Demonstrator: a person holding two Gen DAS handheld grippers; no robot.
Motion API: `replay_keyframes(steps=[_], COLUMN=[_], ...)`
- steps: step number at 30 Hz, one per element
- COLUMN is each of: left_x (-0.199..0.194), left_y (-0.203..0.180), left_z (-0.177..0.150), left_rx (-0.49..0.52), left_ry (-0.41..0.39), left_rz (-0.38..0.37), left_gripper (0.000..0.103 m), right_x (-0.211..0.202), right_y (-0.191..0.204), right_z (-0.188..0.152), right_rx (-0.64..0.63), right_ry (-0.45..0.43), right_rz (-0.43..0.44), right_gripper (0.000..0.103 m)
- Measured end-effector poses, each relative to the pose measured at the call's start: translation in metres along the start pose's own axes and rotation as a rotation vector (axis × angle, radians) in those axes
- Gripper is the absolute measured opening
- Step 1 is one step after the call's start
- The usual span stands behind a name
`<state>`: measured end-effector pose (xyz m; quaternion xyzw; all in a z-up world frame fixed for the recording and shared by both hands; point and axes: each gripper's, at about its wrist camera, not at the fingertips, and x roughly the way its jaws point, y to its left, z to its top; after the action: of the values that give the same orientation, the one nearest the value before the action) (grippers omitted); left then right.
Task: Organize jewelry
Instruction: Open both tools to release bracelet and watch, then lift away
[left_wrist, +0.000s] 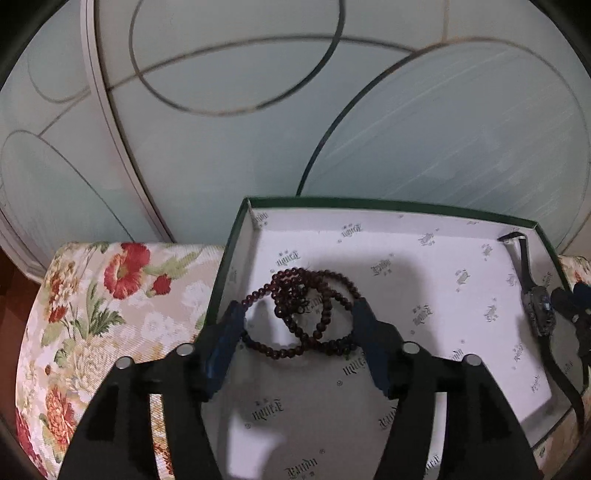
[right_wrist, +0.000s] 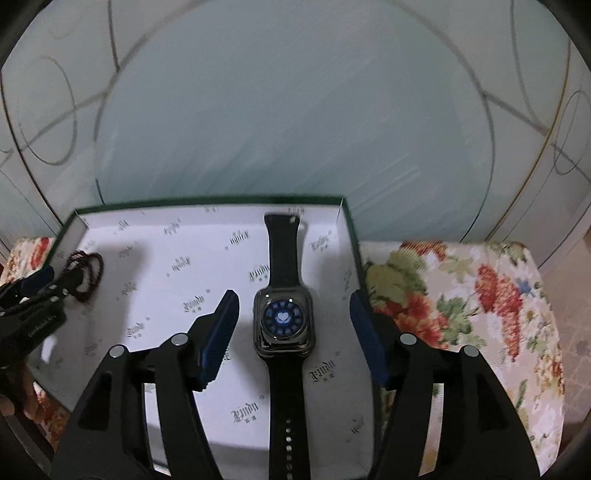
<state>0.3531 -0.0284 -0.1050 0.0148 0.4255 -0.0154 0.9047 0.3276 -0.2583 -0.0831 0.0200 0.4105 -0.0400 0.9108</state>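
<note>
Left wrist view, lower centre: bead necklace (left_wrist: 303, 314), dark red, coiled in loose loops on the printed white lining of a green-edged box (left_wrist: 369, 204). Left hand-held gripper (left_wrist: 300, 341) stands released, its blue pads well spread either side of the coil; the left pad looks just against the outer loop, the right pad close beside it (contact cannot be told for certain). Nothing is clenched.

Right wrist view, centre: wristwatch (right_wrist: 283, 319), black strap laid out straight from the upper middle of the frame to the lower edge, lit dial facing up, resting flat on the same lining. Right hand-held gripper (right_wrist: 293, 334) is likewise released, jaws wide, pads apart from the watch case on both sides with lining showing between.

Box sits on a flower-patterned cloth (left_wrist: 110, 295), over what is taken to be a table; a pale patterned panel stands behind.

Progress, as judged: both pieces seen here lie inside the box, necklace toward one end, watch toward the other, well apart. Placing appears done for these two. Remaining, if anything: tidying the tangled coil, and any items outside these views (none visible). No lid is in sight.
</note>
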Motion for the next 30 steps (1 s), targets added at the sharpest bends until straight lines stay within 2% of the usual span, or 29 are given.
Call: replay_keyframes(steps=[4,11,16,21,22,26,30], left_x=[-0.017,-0.065,-0.092,-0.109,-0.110,-0.114,-0.109], left_y=[0.001,0.011,0.027,0.037,0.039,0.033,0.028], left_z=[-0.003,-0.026,-0.055,-0.093,-0.102,-0.130,-0.147], left_rx=[0.012,0.023,0.010,-0.006,-0.013,-0.006,-0.025], left_ry=[-0.024,-0.045,-0.031,-0.005,0.005,0.039,0.072], left_rz=[-0.010,-0.021,-0.041,-0.059,-0.067,-0.090,-0.102], left_gripper=[0.073,0.074,0.074,0.073,0.073,0.058,0.048], right_x=[-0.030,-0.089,-0.121,-0.133,-0.133,-0.132,-0.134], right_y=[-0.004,-0.018,-0.028,-0.027,-0.025,-0.022,-0.021], right_z=[-0.004,-0.025,-0.062,-0.101,-0.108,-0.127,-0.138], right_rx=[0.010,0.043,0.062,0.065,0.057,0.039,0.031], right_ry=[-0.048,-0.125,-0.136,-0.093,-0.080,-0.043,-0.025], right_rz=[0.021,0.046,0.051,0.052,0.046,0.037,0.035], right_gripper=[0.063,0.063,0.063,0.063,0.063,0.063,0.063])
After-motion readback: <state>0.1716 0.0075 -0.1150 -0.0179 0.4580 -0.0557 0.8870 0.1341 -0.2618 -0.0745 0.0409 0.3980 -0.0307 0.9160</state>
